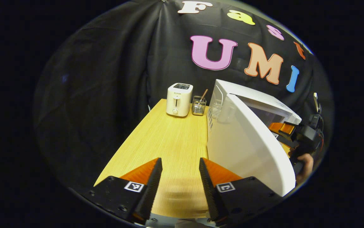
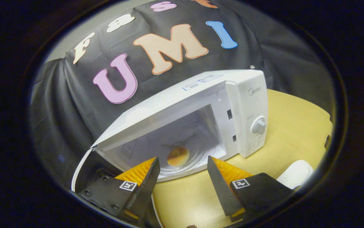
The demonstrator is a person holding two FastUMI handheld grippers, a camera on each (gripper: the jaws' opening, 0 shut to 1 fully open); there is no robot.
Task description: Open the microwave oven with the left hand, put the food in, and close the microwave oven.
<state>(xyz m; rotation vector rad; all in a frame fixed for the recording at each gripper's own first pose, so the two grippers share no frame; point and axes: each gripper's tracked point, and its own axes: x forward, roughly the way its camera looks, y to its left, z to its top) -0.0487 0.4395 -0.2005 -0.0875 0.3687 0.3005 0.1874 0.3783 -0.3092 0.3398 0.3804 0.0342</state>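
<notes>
The white microwave (image 2: 248, 107) stands on the wooden table with its door (image 1: 248, 152) swung wide open. A round, bun-like piece of food (image 2: 178, 156) lies on the glass turntable inside the cavity. In the right gripper view my right gripper (image 2: 183, 172) is open just in front of the cavity, nothing between its fingers. In the left gripper view my left gripper (image 1: 180, 175) is open over the table, left of the door's outer face, holding nothing. The right gripper (image 1: 291, 133) and the hand holding it show past the door's edge.
A white toaster (image 1: 179, 99) and a small wire holder with a stick (image 1: 198, 105) stand at the far end of the table (image 1: 166, 139). A white rounded object (image 2: 296, 173) lies on the table right of the microwave.
</notes>
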